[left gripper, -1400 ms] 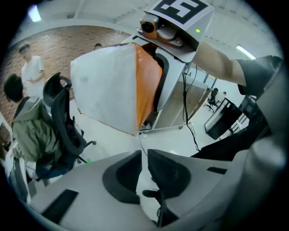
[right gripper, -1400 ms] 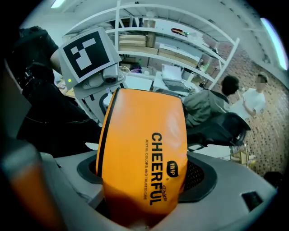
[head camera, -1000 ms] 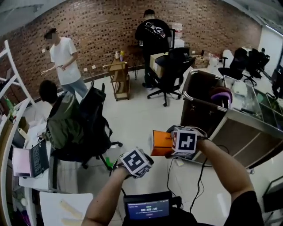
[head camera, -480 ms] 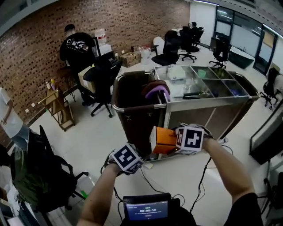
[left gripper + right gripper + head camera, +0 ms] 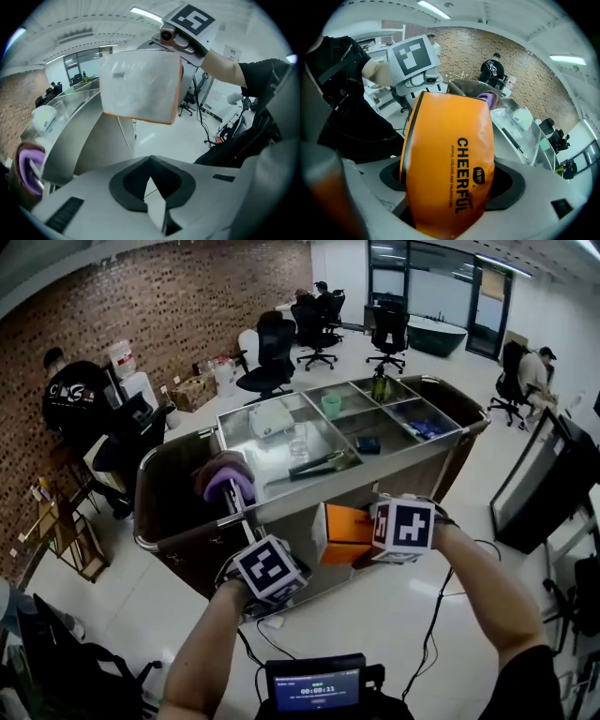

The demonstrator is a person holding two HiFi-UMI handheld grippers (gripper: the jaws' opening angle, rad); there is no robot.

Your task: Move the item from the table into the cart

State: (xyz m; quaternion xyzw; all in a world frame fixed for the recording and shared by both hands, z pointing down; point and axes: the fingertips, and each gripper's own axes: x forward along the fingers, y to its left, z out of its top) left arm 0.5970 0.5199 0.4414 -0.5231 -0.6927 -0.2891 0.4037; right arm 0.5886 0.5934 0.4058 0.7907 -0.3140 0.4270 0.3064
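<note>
**Pack (image 5: 342, 534) held beside the cart (image 5: 309, 491)**

The right gripper (image 5: 372, 540) has its jaws spread wide and clamped on the orange pack. The pack stands up between them with the word CHEERFUL running along its face. In the head view it hangs in the air just in front of the cart's near metal wall. It sits a little below the rim, outside the cart and not in any compartment.

The left gripper (image 5: 152, 185) has its jaws pressed together with nothing between them. It sits lower and to the left of the pack, apart from it.

The cart's top is a metal tray split into several compartments, with a few small things lying in them. A dark bin (image 5: 167, 507) hangs at the cart's left end, and a purple thing (image 5: 228, 476) rests at its rim. A small screen (image 5: 316, 683) shows at the bottom of the head view. Beyond the cart are office chairs, seated people and a brick wall (image 5: 169, 306).
</note>
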